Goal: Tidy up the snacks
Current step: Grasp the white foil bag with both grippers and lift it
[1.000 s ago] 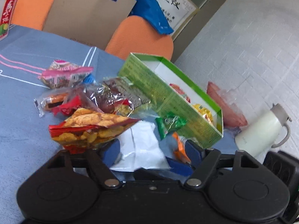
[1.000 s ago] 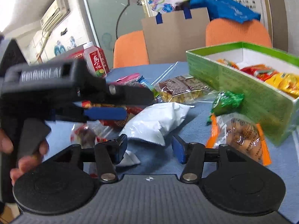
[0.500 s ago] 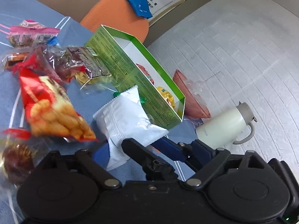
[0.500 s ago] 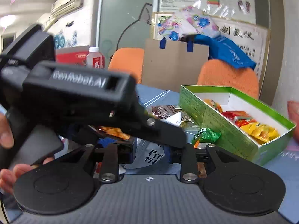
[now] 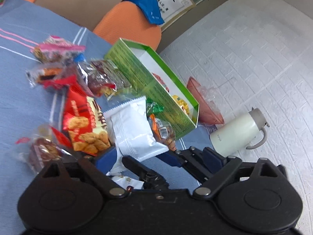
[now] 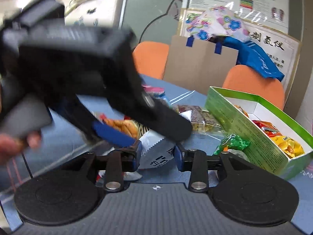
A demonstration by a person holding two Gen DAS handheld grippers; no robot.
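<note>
A white snack packet (image 6: 156,154) stands tilted above the blue tablecloth between the blue pads of my right gripper (image 6: 157,155). The pads touch both its sides while the jaws are opening. My left gripper (image 5: 159,157) is open wide; its fingers (image 6: 166,123) reach across the packet's top edge without closing. In the left wrist view the white packet (image 5: 135,131) rises between my left pads. The open green box (image 6: 244,135) to the right holds red and yellow packets. A red chips bag (image 5: 84,123) lies flat on the cloth.
Several loose snacks lie left of the green box (image 5: 140,74), among them a green packet (image 6: 232,143) against its wall. A white thermos (image 5: 236,133) stands on the floor past the table edge. Orange chairs (image 6: 254,82) and a paper bag (image 6: 199,64) stand behind.
My right gripper closed around the white packet and lifted it off the cloth. The red chips bag went from in front of my left gripper to flat on the table. The left gripper swung over the packet.
</note>
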